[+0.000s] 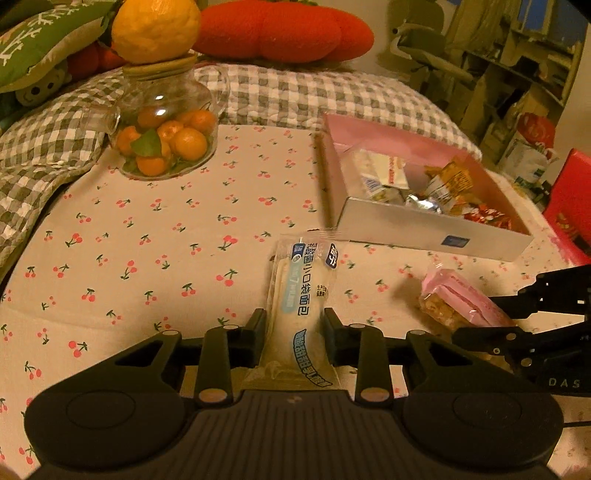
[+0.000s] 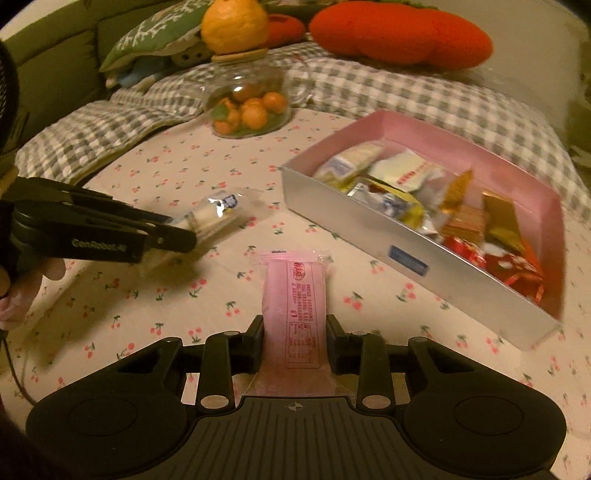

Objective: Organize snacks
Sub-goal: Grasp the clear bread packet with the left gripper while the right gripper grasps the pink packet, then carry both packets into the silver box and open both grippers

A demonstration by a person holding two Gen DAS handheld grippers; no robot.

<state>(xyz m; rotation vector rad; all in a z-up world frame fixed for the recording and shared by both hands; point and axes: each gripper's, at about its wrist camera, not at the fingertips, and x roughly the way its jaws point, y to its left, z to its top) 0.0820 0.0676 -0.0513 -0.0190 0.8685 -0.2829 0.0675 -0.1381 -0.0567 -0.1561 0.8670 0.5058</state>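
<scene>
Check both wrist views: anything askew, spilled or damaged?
Nothing spilled or damaged. One oddity: a big citrus fruit balances on the glass jar lid. Snacks lie jumbled in the pink box.

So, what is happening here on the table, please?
A person is sorting snacks with two handheld grippers. The left gripper is shut on a white bread packet, and the right gripper is shut on a pink snack bar. The pink-lined box, already holding several snacks, sits beyond them.
</scene>
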